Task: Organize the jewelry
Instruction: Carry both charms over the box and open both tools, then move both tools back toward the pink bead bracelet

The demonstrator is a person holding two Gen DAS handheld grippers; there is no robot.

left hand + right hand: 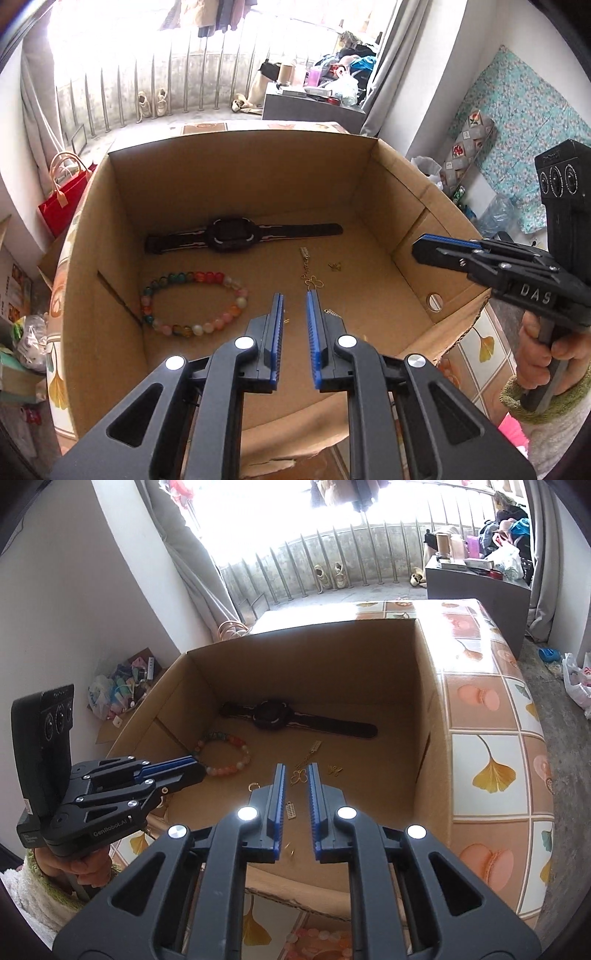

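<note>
Your box [240,173] stands on the desk [491,738]. Inside it, the watch [229,234] lies along the far wall. The bracelet [192,304] lies nearer you, at the left. The chain [312,275] lies right of the bracelet, with a small charm [335,266] just beside it.
</note>
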